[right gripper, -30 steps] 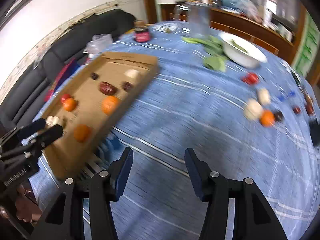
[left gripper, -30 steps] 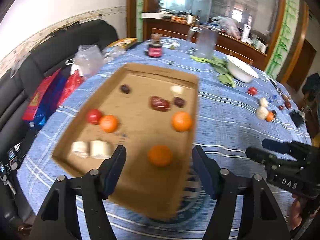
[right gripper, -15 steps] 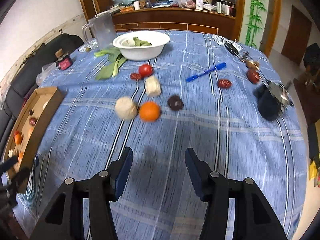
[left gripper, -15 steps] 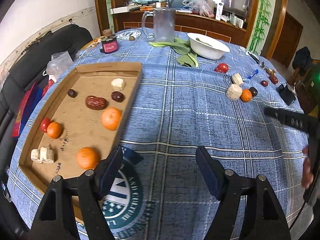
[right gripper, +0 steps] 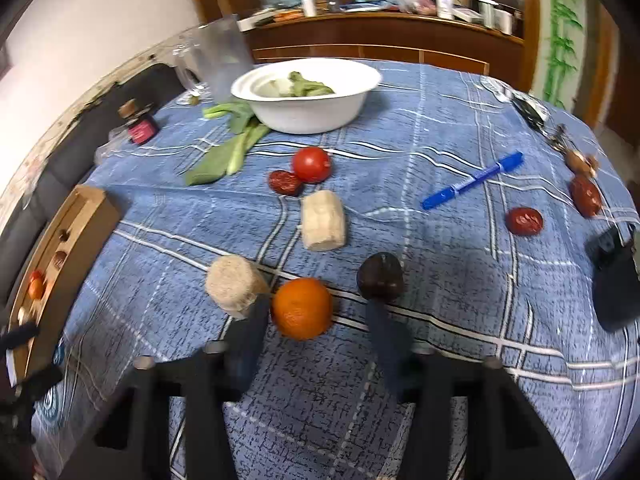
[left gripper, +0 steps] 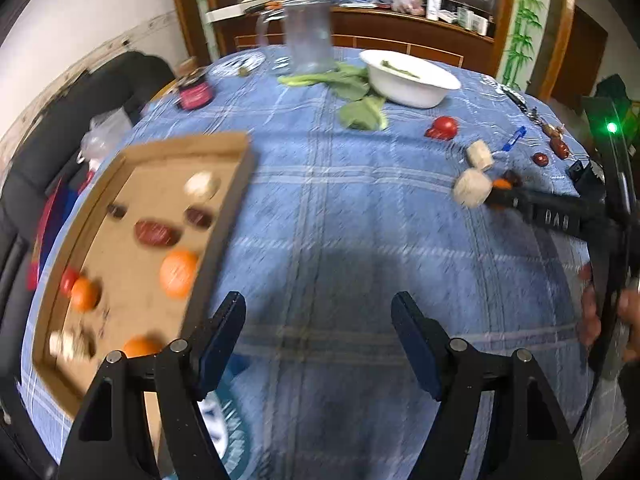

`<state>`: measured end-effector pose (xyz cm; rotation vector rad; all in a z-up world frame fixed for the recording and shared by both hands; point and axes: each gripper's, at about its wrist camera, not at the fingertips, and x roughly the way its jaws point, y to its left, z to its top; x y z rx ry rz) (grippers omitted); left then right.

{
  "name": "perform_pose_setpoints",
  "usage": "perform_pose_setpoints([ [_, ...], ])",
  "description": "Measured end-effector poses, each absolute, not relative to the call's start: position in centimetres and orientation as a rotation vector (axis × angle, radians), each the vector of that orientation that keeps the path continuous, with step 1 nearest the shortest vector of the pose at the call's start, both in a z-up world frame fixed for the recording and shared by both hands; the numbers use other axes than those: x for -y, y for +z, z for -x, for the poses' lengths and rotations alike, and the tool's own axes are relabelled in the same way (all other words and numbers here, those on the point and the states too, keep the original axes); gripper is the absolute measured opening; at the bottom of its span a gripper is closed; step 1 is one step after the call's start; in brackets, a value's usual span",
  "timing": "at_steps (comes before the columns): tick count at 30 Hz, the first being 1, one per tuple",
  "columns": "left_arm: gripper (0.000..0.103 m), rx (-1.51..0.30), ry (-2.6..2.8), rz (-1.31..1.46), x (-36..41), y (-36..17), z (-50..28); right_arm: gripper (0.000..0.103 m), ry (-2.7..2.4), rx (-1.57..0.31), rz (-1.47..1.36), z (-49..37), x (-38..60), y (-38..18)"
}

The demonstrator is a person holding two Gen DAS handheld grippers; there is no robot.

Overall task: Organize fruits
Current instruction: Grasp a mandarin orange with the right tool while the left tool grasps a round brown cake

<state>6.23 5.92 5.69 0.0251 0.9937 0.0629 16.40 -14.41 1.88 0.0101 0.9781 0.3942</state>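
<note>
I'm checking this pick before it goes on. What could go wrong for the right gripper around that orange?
The right gripper is closing on the orange, which is not clearly pinched yet; being round, it could roll away. The beige roll and the dark fruit sit close beside the fingers, so either might get nudged.

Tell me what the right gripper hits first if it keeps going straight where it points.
Most likely the orange: it sits between the fingers of the right gripper, which are closing on it. Contact isn't clear through the blur.
</note>
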Motion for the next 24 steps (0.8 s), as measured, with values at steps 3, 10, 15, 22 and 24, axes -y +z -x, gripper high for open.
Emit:
perform_pose_setpoints([
  [3, 0.074, -0.984, 0.014, -0.046, -3.5, 6.0, -8.5, 0.031, 0.377, -0.984, 0.0, -15.5, 15.1, 2.3],
  [10, 0.074, -1.012, -0.073, -0.035, 2.0, 4.5, -14.3, 0.031, 0.309, -0.967, -0.053, -12.5, 19.9, 3.6],
  [15, 0.074, -1.032, -0.075, -0.031, 4.5, 3.0, -16.9, 0.031, 0.265, -0.992, -0.059, -11.7, 21.9, 2.8],
  [22, 0.034, -1.023, -0.059, -0.049, 4.7, 1.3, -18.0, 0.033, 0.26, -0.989, -0.077, -11.3, 22.5, 2.4],
  [24, 0.033, -1.032, -0.072, -0.019, 4.0, 1.5, -18.0, 0.033, 0.253, -0.989, -0.067, -11.4, 22.3, 2.4],
])
